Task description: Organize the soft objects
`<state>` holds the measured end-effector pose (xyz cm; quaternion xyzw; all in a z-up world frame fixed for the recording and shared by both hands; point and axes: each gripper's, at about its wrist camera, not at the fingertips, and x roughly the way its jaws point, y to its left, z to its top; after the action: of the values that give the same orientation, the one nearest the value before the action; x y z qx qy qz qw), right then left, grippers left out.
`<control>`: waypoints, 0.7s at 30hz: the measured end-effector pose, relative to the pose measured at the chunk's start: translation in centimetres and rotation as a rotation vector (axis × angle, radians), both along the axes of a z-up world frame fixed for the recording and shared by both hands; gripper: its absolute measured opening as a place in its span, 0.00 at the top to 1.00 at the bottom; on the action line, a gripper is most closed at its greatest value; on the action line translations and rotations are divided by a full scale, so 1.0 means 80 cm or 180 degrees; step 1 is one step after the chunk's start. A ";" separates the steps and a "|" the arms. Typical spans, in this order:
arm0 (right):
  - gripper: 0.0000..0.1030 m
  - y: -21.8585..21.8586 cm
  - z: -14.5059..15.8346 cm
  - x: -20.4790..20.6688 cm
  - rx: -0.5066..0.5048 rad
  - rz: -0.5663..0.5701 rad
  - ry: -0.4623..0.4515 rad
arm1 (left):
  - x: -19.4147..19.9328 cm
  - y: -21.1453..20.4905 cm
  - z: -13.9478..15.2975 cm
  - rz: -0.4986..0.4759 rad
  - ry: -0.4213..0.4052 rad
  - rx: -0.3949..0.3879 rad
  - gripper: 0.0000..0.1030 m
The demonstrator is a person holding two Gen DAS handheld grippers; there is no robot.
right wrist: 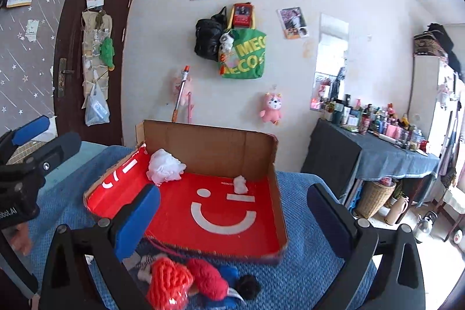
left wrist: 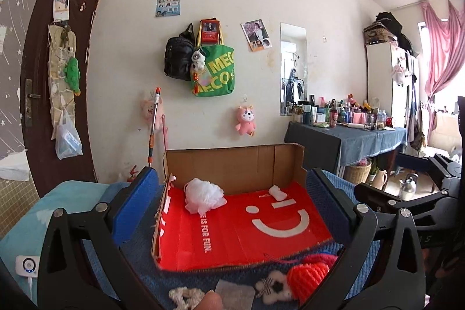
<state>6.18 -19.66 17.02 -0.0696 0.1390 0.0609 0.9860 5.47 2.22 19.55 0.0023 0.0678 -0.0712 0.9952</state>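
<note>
We hold both grippers above a bed covered with a blue blanket (right wrist: 305,275), facing a white wall. The left gripper (left wrist: 232,211) has its jaws spread wide with nothing between them, and the same goes for the right gripper (right wrist: 232,220): jaws wide apart, empty.

Ahead of us on the blanket sits a shallow cardboard box (left wrist: 232,164) with a red floor printed with a white smiley. In its far left corner lies a white mesh puff (left wrist: 203,195), and a small white wad (left wrist: 277,192) rests near the far wall, more to the right.

Outside the box, just in front of its near edge, a cluster of soft things lies on the blanket: an orange knit piece (right wrist: 168,283), a red knit piece (right wrist: 209,278) touching it, a black pompom (right wrist: 248,285) beside that, and something blue under them. From the left wrist view we also see a small striped plush toy (left wrist: 274,288), a grey pad (left wrist: 235,294) and a cream knit scrap (left wrist: 186,295) near the bottom edge.

On the wall hang a green tote bag (left wrist: 218,71), a black backpack (left wrist: 177,57) and a pink plush toy (left wrist: 245,121).
</note>
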 end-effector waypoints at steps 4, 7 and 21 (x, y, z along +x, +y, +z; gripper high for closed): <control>0.00 -0.009 -0.020 -0.022 0.0077 -0.0088 -0.0084 | -0.017 -0.003 -0.012 -0.0006 -0.0011 0.0007 0.00; 0.00 -0.012 -0.037 -0.034 0.0078 -0.0160 -0.0135 | -0.026 -0.003 -0.024 -0.0003 -0.0001 -0.0045 0.00; 0.00 -0.015 -0.114 -0.062 0.0037 -0.0318 -0.0140 | -0.041 -0.014 -0.101 0.0021 0.0234 -0.0005 0.00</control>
<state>1.23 -20.86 7.92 -0.0582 0.1203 0.0108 0.9910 2.23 1.12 11.48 -0.0013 0.1043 -0.0680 0.9922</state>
